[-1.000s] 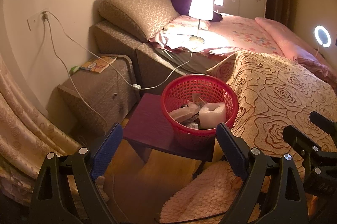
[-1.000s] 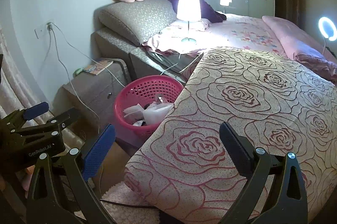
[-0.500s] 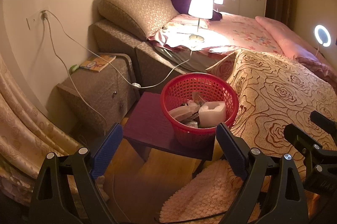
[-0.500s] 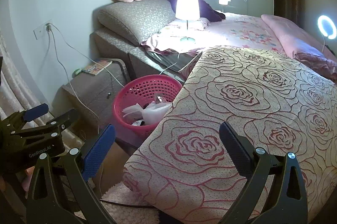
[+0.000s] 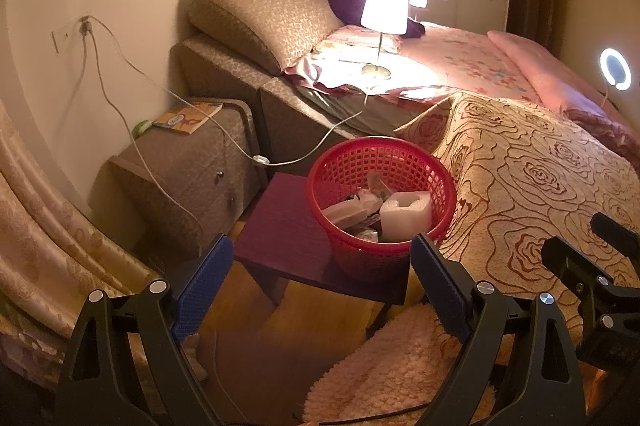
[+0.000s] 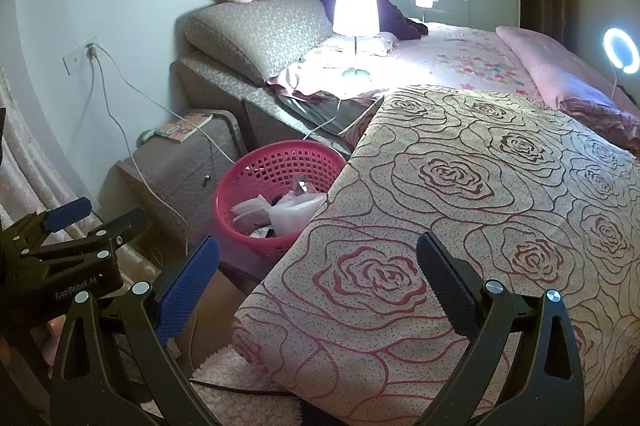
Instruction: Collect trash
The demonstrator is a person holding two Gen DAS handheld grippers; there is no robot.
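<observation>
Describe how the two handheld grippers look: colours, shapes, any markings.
The left gripper and the right gripper look alike: black frames with triangular cut-outs, silver round bolts, and two fingers with textured blue pads. White lettering on the left gripper's body seems to read GenRobot.AI.

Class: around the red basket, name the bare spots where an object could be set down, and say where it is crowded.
Free: the purple stool top left of the red basket; the rose bedspread. Crowded: inside the basket, and the nightstand crossed by a cord.
</observation>
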